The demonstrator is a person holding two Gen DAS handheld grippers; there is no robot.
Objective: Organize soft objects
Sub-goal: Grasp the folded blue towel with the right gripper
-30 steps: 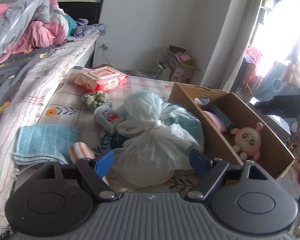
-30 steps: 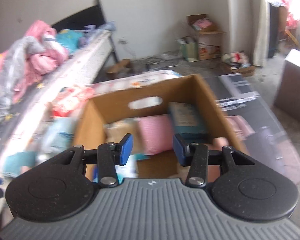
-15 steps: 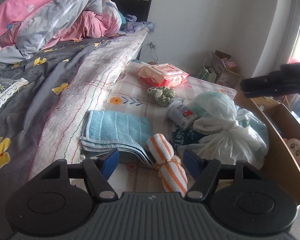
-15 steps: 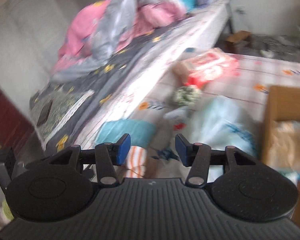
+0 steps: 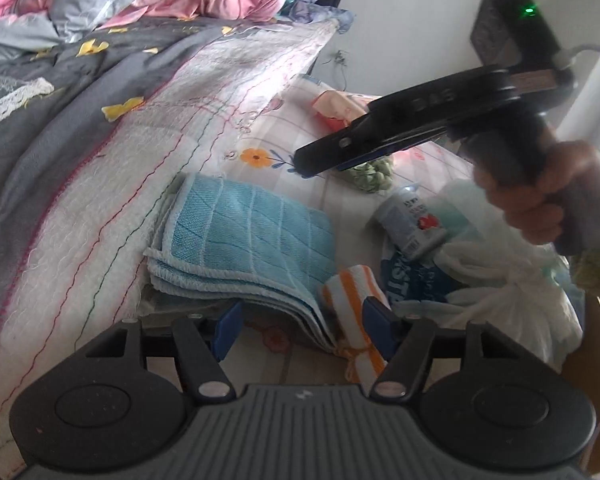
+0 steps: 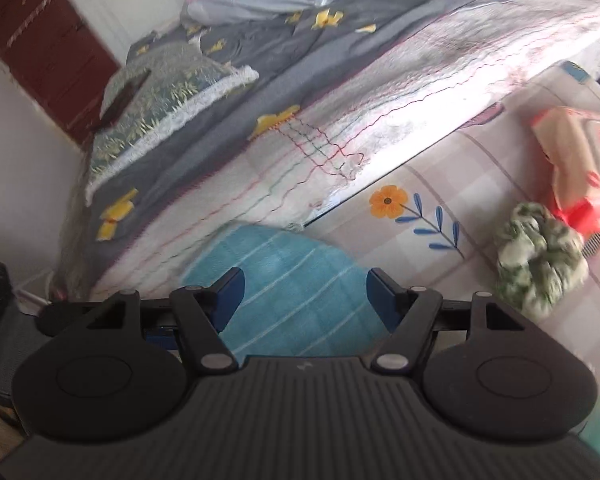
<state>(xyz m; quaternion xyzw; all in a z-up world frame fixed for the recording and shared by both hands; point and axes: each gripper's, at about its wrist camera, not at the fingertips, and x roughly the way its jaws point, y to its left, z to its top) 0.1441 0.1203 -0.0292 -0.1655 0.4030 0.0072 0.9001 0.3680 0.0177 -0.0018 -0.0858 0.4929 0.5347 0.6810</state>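
A folded light blue towel point(image 5: 248, 240) lies on the floral mat beside the bed; it also shows in the right wrist view point(image 6: 292, 292). An orange-and-white striped rolled cloth point(image 5: 356, 320) lies at its right corner. My left gripper point(image 5: 302, 330) is open and empty, low over the towel's near edge and the striped roll. My right gripper point(image 6: 302, 294) is open and empty, above the towel; it shows from the side in the left wrist view point(image 5: 304, 166). A green patterned scrunchie point(image 6: 538, 264) lies to the right.
The bed point(image 5: 100, 128) with its quilt hangs over the mat's left side. A white knotted plastic bag point(image 5: 512, 300), a small white bottle point(image 5: 410, 224) and a pink wipes pack point(image 6: 580, 160) lie on the mat. A cardboard box edge point(image 5: 598, 368) stands at the right.
Both grippers have swung left from the cardboard box toward the blue towel. The right gripper has opened wider and now hangs over the towel; the left has come lower and closer to it.
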